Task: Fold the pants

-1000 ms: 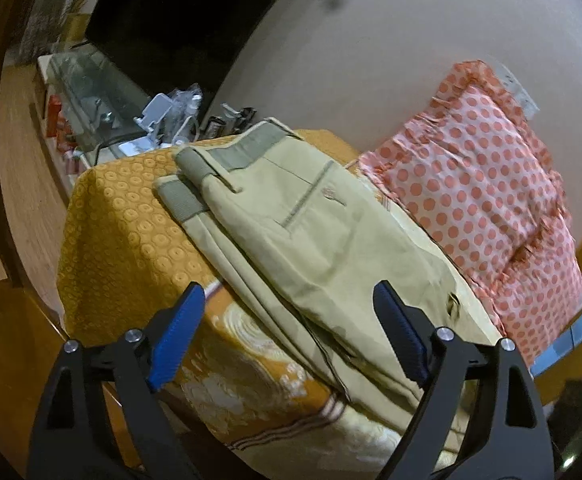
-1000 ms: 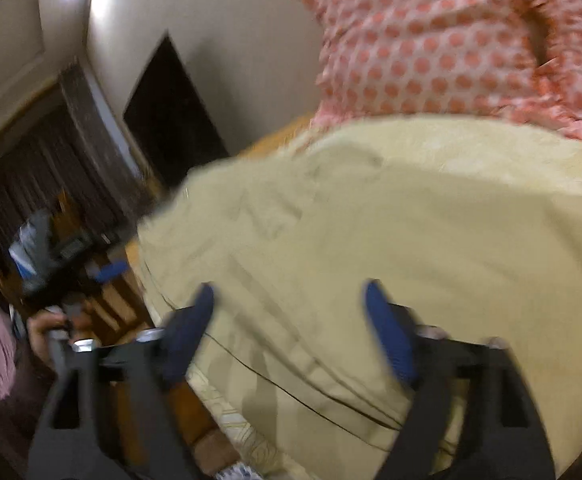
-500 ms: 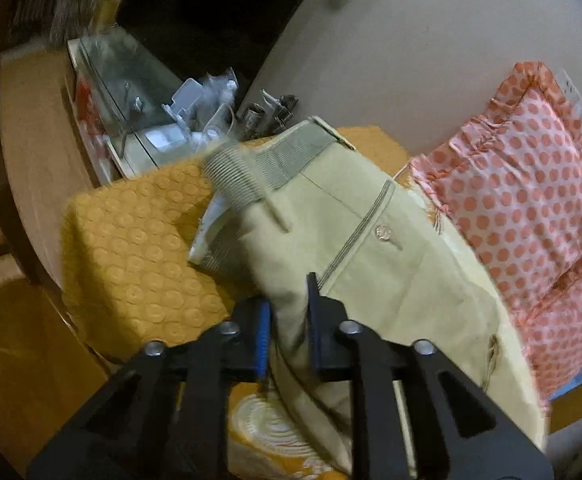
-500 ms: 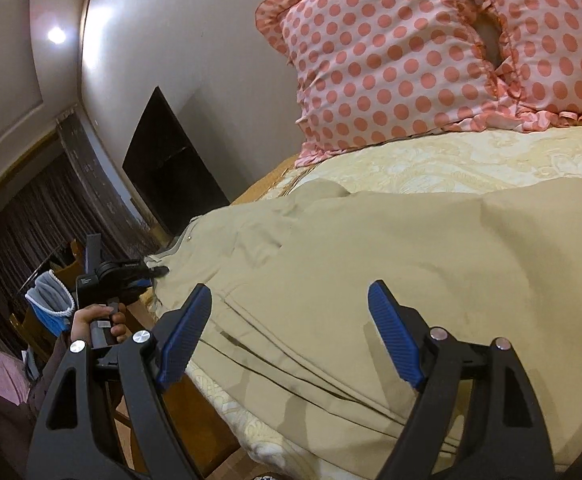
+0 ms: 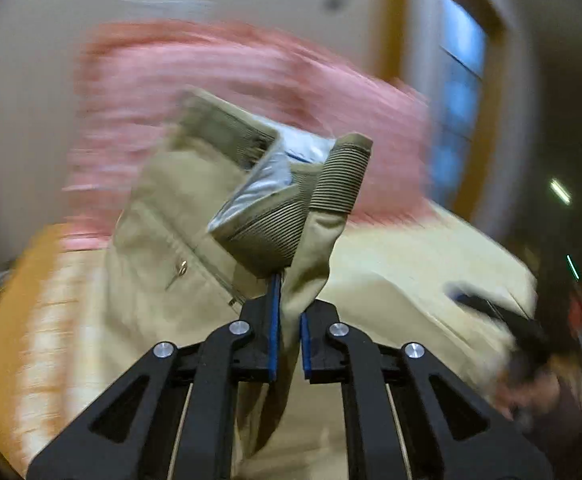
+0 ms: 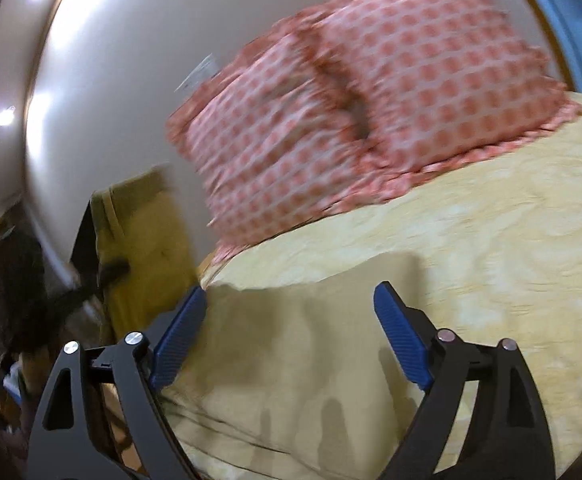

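Note:
Khaki pants [image 5: 179,240] lie on the bed. My left gripper [image 5: 287,320] is shut on the waist end and holds it lifted, so the ribbed waistband [image 5: 331,180] and grey lining stand up in front of the camera. In the right wrist view the lower part of the pants [image 6: 291,360] lies flat on the cream bedspread [image 6: 491,240]. My right gripper [image 6: 291,336] is open just above that cloth, holding nothing. The raised waist end [image 6: 143,232] shows at the left of that view.
Pink polka-dot pillows [image 6: 351,100] lean on the wall at the head of the bed. An orange patterned cover [image 5: 23,300] lies on the left. The bed's edge runs below my right gripper. The left wrist view is blurred.
My left gripper has lifted the pants' waist end off the bed and swung it toward the pillows. My right gripper stays open and has shifted over the lower cloth.

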Tool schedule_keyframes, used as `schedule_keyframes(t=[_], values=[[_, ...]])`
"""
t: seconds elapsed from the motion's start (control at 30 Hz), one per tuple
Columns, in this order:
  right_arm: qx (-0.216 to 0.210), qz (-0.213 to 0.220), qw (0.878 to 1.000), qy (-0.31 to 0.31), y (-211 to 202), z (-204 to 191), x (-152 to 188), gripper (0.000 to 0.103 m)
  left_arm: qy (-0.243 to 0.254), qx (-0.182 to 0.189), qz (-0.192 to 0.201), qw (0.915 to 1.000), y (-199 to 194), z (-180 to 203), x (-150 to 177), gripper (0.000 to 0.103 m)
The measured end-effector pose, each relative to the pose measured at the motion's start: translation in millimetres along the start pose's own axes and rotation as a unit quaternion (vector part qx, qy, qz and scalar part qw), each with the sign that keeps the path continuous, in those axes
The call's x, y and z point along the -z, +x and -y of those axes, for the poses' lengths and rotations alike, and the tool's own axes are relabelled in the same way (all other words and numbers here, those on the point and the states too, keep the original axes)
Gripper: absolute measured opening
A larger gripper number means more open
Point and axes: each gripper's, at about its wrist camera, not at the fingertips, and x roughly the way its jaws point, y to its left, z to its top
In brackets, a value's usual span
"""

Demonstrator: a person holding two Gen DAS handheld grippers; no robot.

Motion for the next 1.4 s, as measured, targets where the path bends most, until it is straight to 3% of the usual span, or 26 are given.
schedule_keyframes(t=[0.03,0.17,0.27,0.33,0.4,0.5,0.57,0.63,0.7,0.77,0.87,1.13,1.17,1.23,1.3,1.37,1.4], values=[[0.005,0.003,1.000,0.012,-4.0,7.7,-2.2,0.089,0.026,0.038,-0.034,0.9984,22.4,28.4,12.5,0.009],[-0.001,-0.015,0.996,0.084,-9.4,40.3,-5.2,0.089,0.077,0.090,-0.127,0.9849,64.2,71.1,58.6,0.013],[-0.003,-0.053,0.993,0.110,3.7,53.2,-7.5,0.089,0.065,0.106,-0.092,0.9880,33.8,62.5,70.6,0.025],[0.011,-0.081,0.991,0.108,16.8,54.3,-8.5,0.089,0.009,0.100,-0.054,0.9935,6.9,30.4,62.2,0.055],[0.025,-0.107,0.989,0.100,31.0,51.3,-10.5,0.089,-0.043,0.062,-0.023,0.9969,-10.7,-10.7,53.8,0.068],[0.053,-0.144,0.985,0.082,54.1,45.5,-11.3,0.089,-0.117,-0.020,-0.034,0.9923,-12.2,-79.1,50.6,0.074],[0.076,-0.166,0.981,0.066,67.3,41.9,-10.0,0.088,-0.159,-0.042,-0.082,0.9829,3.2,-118.9,59.4,0.075],[0.091,-0.169,0.980,0.045,72.6,37.0,-10.2,0.084,-0.176,-0.036,-0.113,0.9773,15.5,-132.0,66.7,0.075],[0.092,-0.186,0.978,0.030,79.2,33.0,-9.1,0.069,-0.185,-0.014,-0.140,0.9726,33.0,-140.1,72.1,0.075],[0.095,-0.192,0.977,0.004,78.9,26.9,-7.9,0.063,-0.185,0.004,-0.159,0.9697,47.3,-138.7,74.1,0.075],[0.099,-0.195,0.976,0.010,80.3,32.3,-7.9,0.062,-0.159,0.008,-0.181,0.9706,59.5,-127.8,71.8,0.079],[0.090,-0.196,0.976,-0.016,85.0,29.8,-7.9,0.062,-0.149,0.019,-0.211,0.9660,94.9,-127.7,59.7,0.088],[0.087,-0.195,0.977,-0.021,84.9,29.2,-7.1,0.060,-0.143,0.014,-0.214,0.9662,97.0,-125.0,58.4,0.088],[0.062,-0.199,0.978,-0.029,85.4,26.0,-4.0,0.021,-0.133,0.006,-0.222,0.9660,100.8,-118.3,56.6,0.084],[0.044,-0.199,0.978,-0.033,84.0,23.2,-2.0,0.019,-0.133,-0.001,-0.222,0.9660,99.2,-115.4,56.3,0.070],[0.031,-0.193,0.981,-0.022,81.9,25.5,-4.0,0.017,-0.142,-0.003,-0.218,0.9655,94.8,-118.2,55.9,0.046],[0.021,-0.190,0.982,-0.012,81.4,27.2,-6.0,0.016,-0.149,0.001,-0.218,0.9645,94.3,-119.9,55.5,0.029]])
